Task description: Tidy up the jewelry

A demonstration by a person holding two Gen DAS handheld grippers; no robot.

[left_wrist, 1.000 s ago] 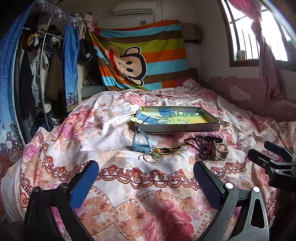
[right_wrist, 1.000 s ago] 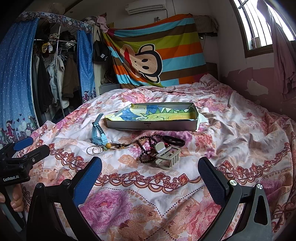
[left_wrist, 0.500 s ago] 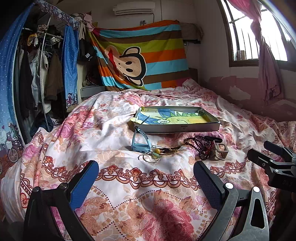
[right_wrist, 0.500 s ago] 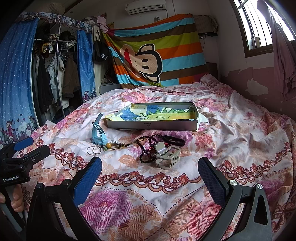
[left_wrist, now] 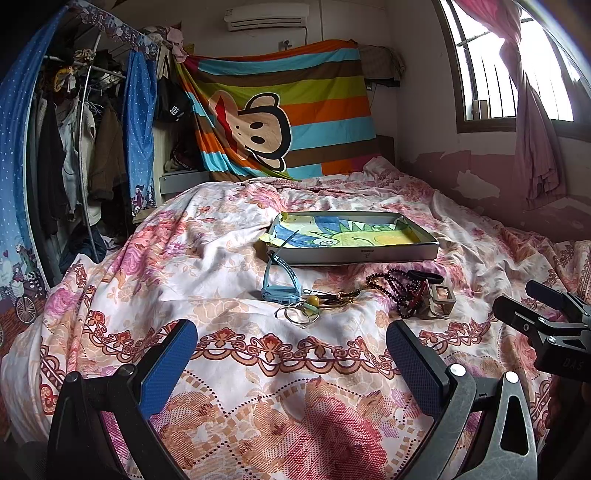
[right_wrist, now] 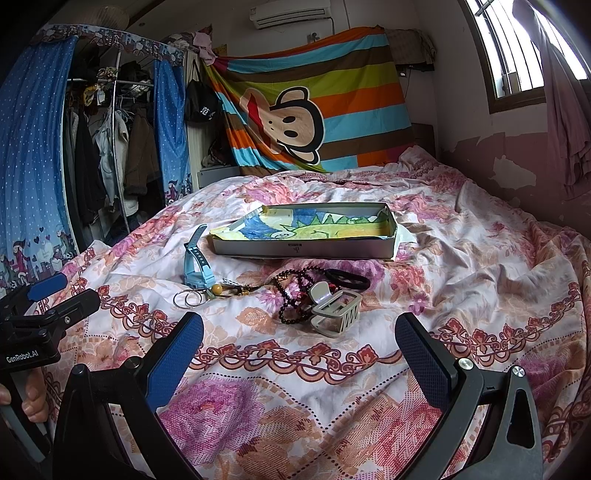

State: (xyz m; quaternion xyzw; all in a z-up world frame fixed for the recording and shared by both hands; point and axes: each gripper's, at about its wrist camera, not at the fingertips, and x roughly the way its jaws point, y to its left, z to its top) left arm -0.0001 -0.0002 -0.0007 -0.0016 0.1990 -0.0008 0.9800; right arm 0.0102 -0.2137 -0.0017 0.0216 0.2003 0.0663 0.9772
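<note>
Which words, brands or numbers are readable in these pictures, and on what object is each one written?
"GenRobot.AI": on the black body of the left tool.
"DAS": partial letters on the body of the right tool.
Small mark on the front wall of the tray: too small to read.
White characters on the hanging black bag: too blurred.

Home bedroom: floral quilt (left_wrist: 229,229) covering a bed, clothes hanging on an open wardrobe rail (left_wrist: 74,147), monkey-print striped blanket (right_wrist: 314,107) draping the wall, air conditioner (left_wrist: 266,16) sitting above.
</note>
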